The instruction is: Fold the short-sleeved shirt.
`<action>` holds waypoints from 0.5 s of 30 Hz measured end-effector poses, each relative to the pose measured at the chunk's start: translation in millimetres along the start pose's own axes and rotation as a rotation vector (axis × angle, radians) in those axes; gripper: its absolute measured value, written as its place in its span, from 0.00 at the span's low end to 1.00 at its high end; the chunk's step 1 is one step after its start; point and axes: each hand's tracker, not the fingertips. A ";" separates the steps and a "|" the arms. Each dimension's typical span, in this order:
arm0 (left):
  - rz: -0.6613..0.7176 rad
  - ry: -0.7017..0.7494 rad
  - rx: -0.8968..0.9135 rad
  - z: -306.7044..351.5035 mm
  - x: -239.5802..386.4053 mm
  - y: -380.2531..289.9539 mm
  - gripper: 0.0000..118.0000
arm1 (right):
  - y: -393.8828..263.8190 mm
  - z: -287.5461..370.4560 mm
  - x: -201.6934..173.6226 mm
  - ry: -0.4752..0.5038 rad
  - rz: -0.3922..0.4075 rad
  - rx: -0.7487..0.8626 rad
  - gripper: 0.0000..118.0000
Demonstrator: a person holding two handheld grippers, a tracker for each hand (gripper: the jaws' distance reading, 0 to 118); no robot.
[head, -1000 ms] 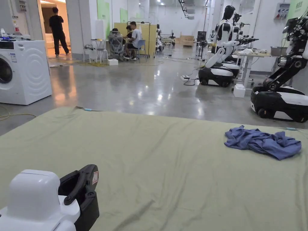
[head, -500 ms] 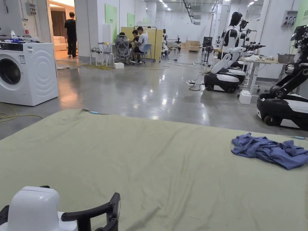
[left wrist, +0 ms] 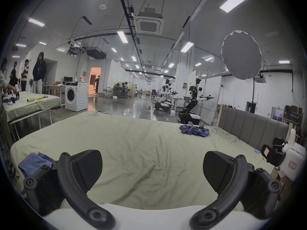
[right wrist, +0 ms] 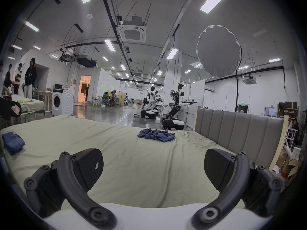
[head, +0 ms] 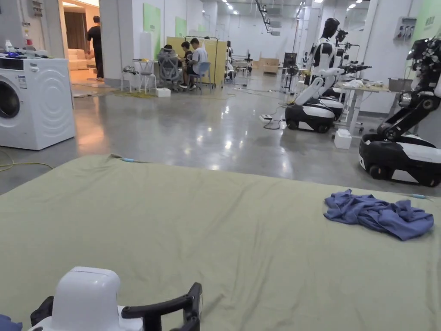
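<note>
Looking at a blue shirt [head: 379, 214] lying crumpled at the far right of the bed [head: 215, 241]. Seeming light, floppy; grabbing collar or shoulders probably. Left claw [left wrist: 152, 172] and right claw [right wrist: 152, 170] both gaping, holding nothing.

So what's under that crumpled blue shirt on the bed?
The crumpled blue shirt lies on the green bedsheet, which spreads out flat all around it. Whether anything else hides beneath it cannot be seen, because the bunched cloth covers that spot.
</note>
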 end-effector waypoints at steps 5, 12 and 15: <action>-0.044 0.067 0.015 -0.1 1.8 2.7 1.00 | 1.6 3.0 0.3 0.011 0.001 0.012 1.00; -0.096 0.048 0.098 9.2 4.2 3.8 1.00 | -0.8 3.9 0.5 0.016 -0.006 0.009 1.00; -0.064 -0.047 0.088 10.7 1.2 5.5 1.00 | -1.4 4.4 0.5 0.014 -0.008 0.014 1.00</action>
